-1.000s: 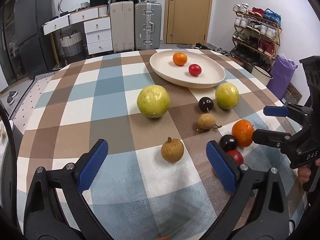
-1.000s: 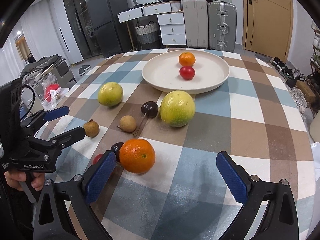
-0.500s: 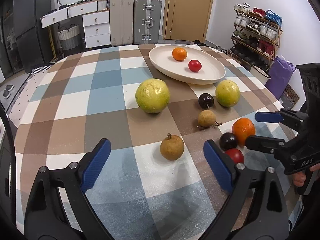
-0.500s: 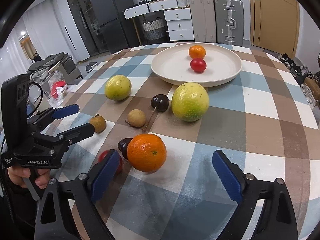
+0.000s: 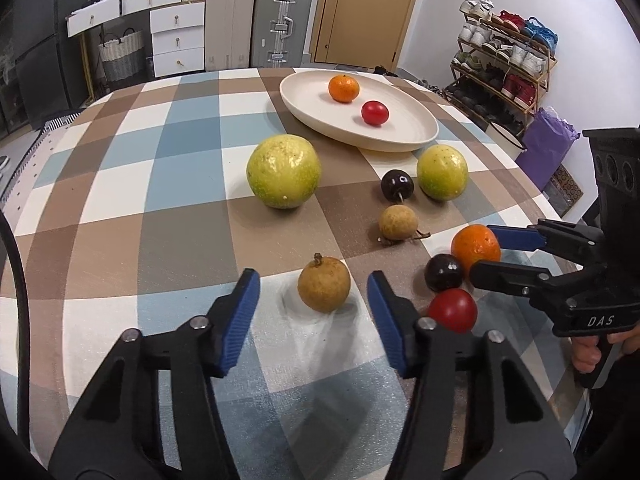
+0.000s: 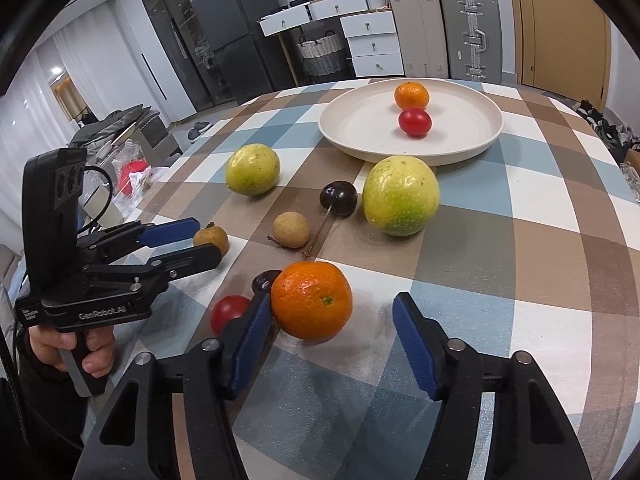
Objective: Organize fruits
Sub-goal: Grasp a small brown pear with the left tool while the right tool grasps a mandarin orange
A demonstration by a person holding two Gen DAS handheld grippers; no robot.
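Orange (image 6: pixel 312 300) — between right hand-held gripper (image 6: pixel 332 320)

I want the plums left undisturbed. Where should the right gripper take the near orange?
Across the orange's widest middle, coming from the near side with the right gripper, whose jaws are closing around it. One finger must slip between the orange and the dark plum beside it.

Left gripper (image 5: pixel 312 308) jaws closing from wide to narrow around the brown longan (image 5: pixel 324 288), right gripper (image 6: pixel 332 320) jaws closing likewise around the near orange (image 6: pixel 312 300), neither fruit clamped yet.
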